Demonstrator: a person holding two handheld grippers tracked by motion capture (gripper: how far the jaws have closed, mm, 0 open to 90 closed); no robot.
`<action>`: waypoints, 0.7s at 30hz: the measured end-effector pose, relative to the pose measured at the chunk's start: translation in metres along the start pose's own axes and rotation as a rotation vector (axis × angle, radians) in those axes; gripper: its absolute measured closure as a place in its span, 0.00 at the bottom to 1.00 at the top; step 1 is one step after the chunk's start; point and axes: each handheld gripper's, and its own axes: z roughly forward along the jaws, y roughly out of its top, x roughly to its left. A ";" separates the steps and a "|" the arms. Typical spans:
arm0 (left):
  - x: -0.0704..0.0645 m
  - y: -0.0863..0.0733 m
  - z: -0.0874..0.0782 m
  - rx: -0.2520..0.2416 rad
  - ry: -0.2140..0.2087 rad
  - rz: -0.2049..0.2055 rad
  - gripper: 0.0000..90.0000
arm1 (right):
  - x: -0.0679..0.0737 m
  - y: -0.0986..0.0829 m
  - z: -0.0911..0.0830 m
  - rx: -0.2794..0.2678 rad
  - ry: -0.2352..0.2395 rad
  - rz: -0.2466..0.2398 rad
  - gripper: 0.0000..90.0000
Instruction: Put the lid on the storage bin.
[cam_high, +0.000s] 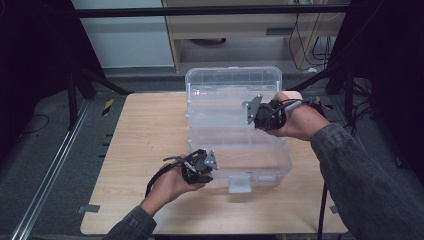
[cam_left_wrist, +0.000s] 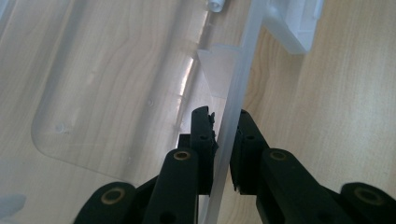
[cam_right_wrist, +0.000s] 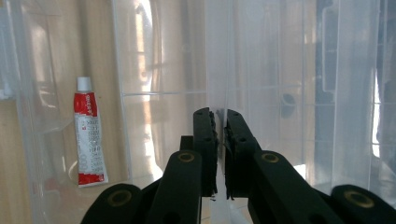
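clear box (cam_high: 235, 145), red-white tube (cam_right_wrist: 88, 135)

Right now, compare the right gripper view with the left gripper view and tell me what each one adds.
The right gripper view adds a red and white tube lying inside the clear plastic box, and the right gripper pinching a thin clear wall. The left gripper view adds the left gripper clamped on the box's front rim, the latch and the wooden table outside it. Both share black jaws closed on clear plastic of the same box.
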 end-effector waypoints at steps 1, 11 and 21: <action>0.001 0.000 0.000 -0.001 -0.002 -0.002 0.89 | -0.002 0.000 0.001 0.000 0.006 0.003 0.95; 0.001 0.000 0.001 -0.015 0.015 0.021 0.89 | 0.012 -0.001 -0.004 -0.018 0.000 -0.024 0.95; 0.000 0.000 0.001 -0.011 0.001 0.021 0.88 | 0.030 -0.007 -0.008 -0.037 0.021 -0.020 0.95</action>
